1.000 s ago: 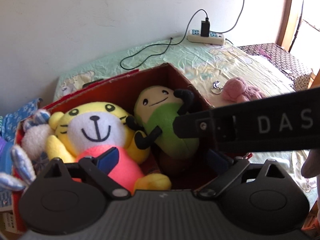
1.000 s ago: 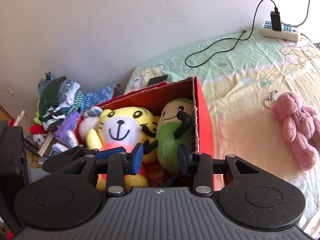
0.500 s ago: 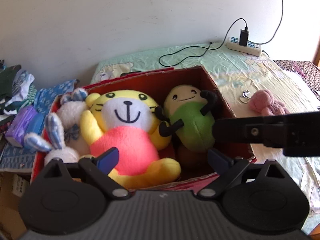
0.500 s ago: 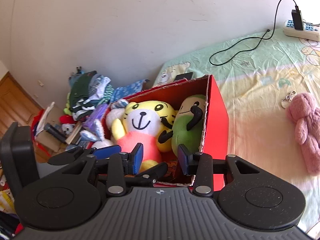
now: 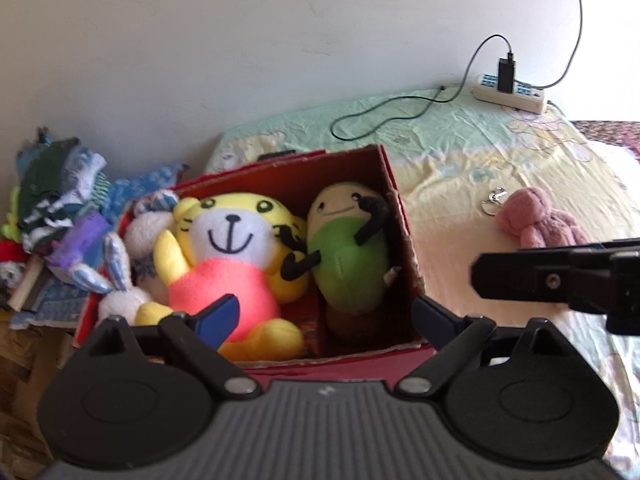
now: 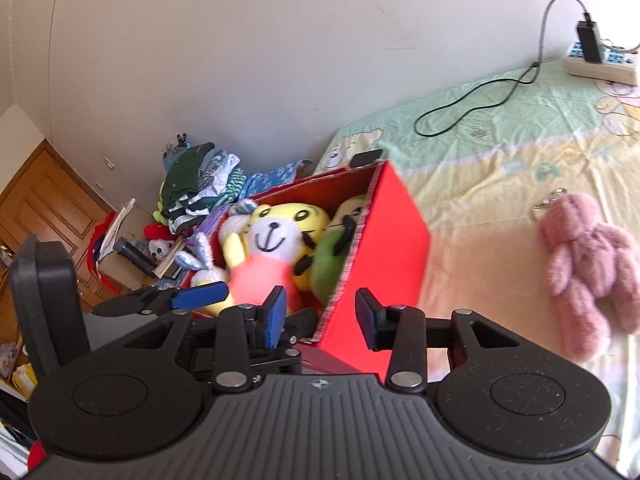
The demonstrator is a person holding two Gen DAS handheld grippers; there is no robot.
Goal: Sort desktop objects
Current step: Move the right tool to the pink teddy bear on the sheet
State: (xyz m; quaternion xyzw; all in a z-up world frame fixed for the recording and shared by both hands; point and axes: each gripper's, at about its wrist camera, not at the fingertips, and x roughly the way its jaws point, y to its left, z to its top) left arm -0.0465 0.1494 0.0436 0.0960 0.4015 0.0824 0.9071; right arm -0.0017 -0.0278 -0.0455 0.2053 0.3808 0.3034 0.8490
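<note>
A red cardboard box (image 5: 396, 200) (image 6: 396, 236) stands on the bed. In it lie a yellow tiger plush (image 5: 232, 248) (image 6: 276, 244), a green plush (image 5: 348, 248) (image 6: 328, 264) and a white bunny plush (image 5: 124, 280). A pink plush (image 5: 536, 220) (image 6: 588, 264) with a key ring lies on the sheet to the right of the box. My left gripper (image 5: 326, 312) is open and empty above the box's near edge. My right gripper (image 6: 320, 316) is open and empty over the box's right wall; part of it shows in the left wrist view (image 5: 560, 280).
A power strip (image 5: 512, 92) with a charger and black cable (image 5: 400, 112) lies at the back by the wall. A phone (image 6: 366, 158) lies behind the box. A pile of clothes (image 6: 200, 184) and clutter sit on the floor at left, near a wooden door (image 6: 44, 200).
Both grippers have pulled back and up from the box, which now looks smaller. The right gripper has moved right, away from the green plush. Both stayed open.
</note>
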